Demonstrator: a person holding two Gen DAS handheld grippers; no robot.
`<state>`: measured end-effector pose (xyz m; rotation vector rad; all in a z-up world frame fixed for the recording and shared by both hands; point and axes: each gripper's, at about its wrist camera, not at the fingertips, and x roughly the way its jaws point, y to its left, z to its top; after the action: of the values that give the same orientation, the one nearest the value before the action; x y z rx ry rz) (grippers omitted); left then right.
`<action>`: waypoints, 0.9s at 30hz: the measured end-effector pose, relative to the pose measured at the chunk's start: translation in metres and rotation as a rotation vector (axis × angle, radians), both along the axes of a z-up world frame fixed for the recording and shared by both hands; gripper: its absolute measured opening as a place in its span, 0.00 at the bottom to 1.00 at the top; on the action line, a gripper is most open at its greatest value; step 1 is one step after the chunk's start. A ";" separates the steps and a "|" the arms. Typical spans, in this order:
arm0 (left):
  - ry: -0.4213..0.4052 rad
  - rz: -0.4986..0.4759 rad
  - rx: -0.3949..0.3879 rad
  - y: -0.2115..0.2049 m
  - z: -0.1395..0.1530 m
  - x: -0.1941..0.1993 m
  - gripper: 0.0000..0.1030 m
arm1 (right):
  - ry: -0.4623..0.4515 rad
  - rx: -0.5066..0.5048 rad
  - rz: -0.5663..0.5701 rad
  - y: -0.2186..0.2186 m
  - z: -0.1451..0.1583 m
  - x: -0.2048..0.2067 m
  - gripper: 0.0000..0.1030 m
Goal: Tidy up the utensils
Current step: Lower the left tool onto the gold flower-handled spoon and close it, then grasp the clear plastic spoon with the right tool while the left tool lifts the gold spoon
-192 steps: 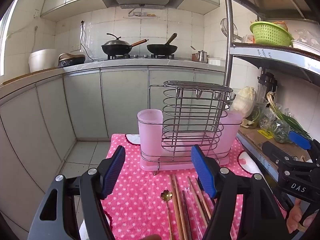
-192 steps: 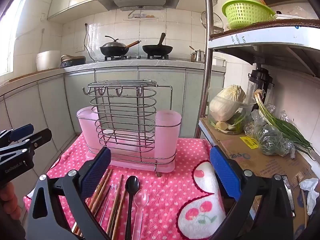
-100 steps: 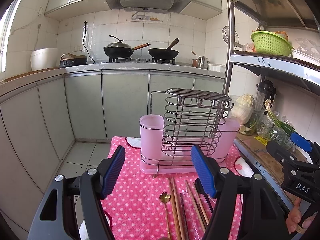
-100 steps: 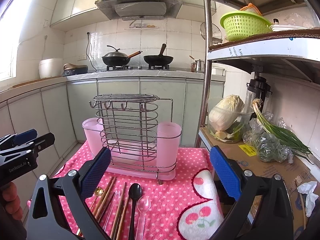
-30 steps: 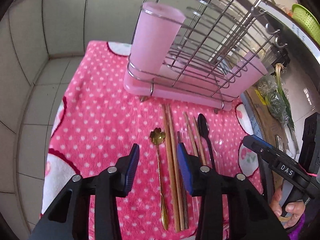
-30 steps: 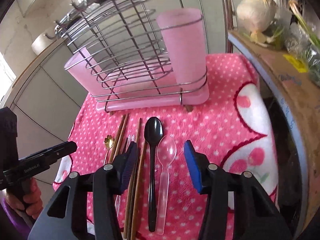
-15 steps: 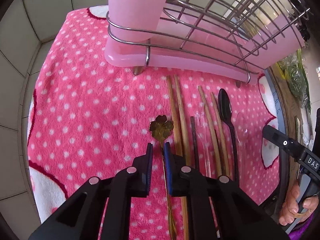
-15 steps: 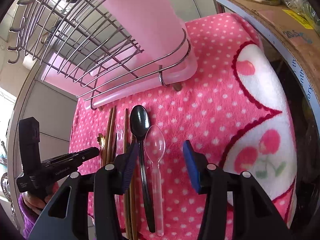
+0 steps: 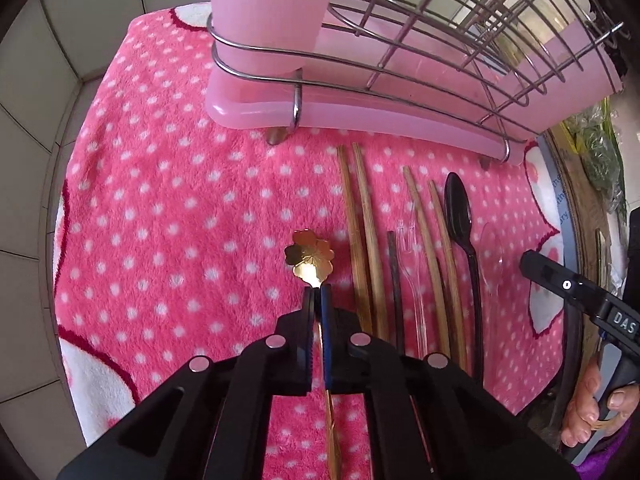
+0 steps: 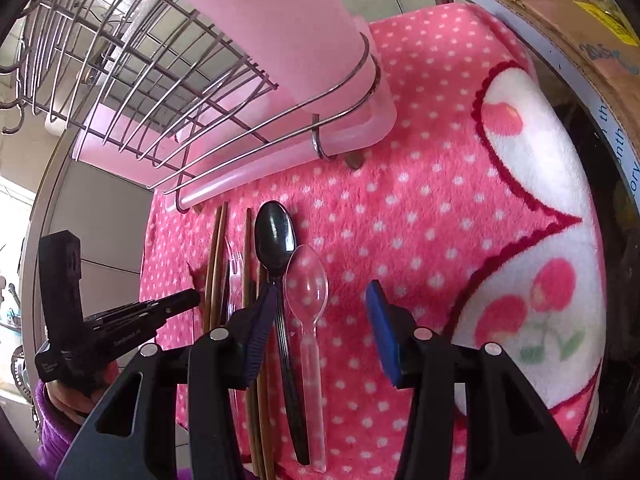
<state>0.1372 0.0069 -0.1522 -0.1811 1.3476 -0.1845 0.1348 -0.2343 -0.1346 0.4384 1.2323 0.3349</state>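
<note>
Utensils are being picked up: the left gripper (image 9: 317,294) is pinching the gold spoon (image 9: 310,258) by its neck, in front of the rack (image 9: 440,60). The right gripper (image 10: 320,320) is hovering wide open, empty, over the clear spoon (image 10: 306,280). Next, probably, lifting and dropping the gold spoon into a pink cup (image 9: 268,12).

Fluffy dotted cloth (image 9: 168,208) lies under the shiny wire rack (image 9: 440,60) with its matt pink plastic cups (image 9: 268,12); beside it, a polished gold spoon (image 9: 310,258) and wooden chopsticks (image 9: 366,248).

Black plastic claw (image 9: 318,294) frames, blue ribbed pads (image 10: 382,334), silver screws, purple sleeve (image 10: 52,436).
</note>
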 end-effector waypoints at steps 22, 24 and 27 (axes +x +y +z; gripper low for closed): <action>-0.436 0.038 -0.105 0.049 0.100 -0.050 0.00 | -0.249 -0.048 -0.041 0.004 0.034 -0.026 0.03; -0.483 0.050 -0.108 0.051 0.111 -0.056 0.00 | -0.316 -0.052 -0.044 0.000 0.052 -0.035 0.03; -0.559 0.058 -0.107 0.054 0.131 -0.063 0.00 | -0.405 -0.068 -0.061 -0.008 0.080 -0.043 0.03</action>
<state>0.0743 0.0608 -0.0209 -0.2381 0.7762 -0.2379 0.0920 -0.2426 -0.0547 0.3290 0.8314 0.3112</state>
